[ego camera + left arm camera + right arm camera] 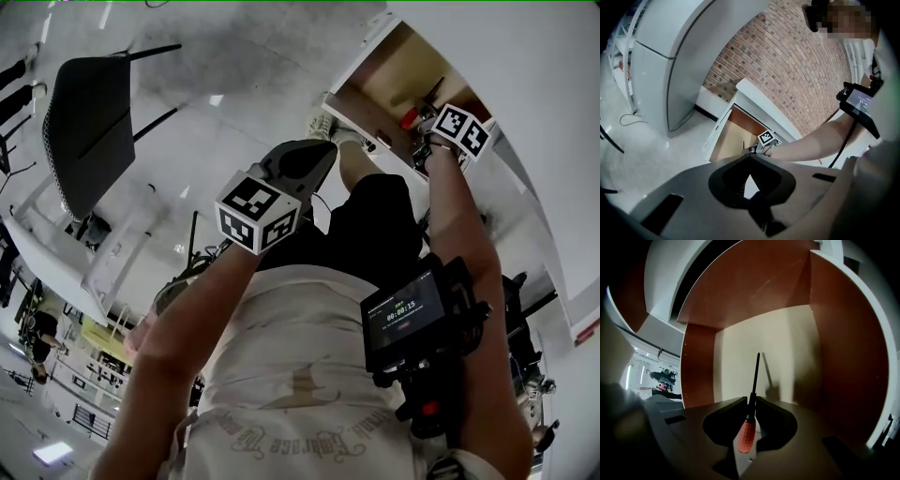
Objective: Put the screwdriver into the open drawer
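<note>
- Right under the head camera is the person's pale shirt, with both bare arms reaching away from it.
- Far past the arms is the shiny white floor.
- On the right stands a big white cabinet. In the left gripper view there is a red brick wall behind it.
- On the far left of the floor stands a dark chair with thin black legs.
- Out of the cabinet sticks the open drawer. It has a white front, brown sides and a pale bottom.
- Out in the middle, over the floor and well apart from the drawer, is the left gripper. Its jaws are pressed together at the tips and nothing is between them.
- At the far right the right gripper reaches into the drawer. Its jaws pinch the screwdriver.
- On the right forearm is strapped a small black screen that shows white numbers.
- Smallest is the screwdriver. It has an orange-red handle and a thin dark rod. The jaws hold it where the handle meets the rod, the handle sits back between the jaws, and the rod points at the drawer's pale bottom. Its shadow falls on that bottom, just to the right. The head view shows only the red handle, just inside the drawer.
</note>
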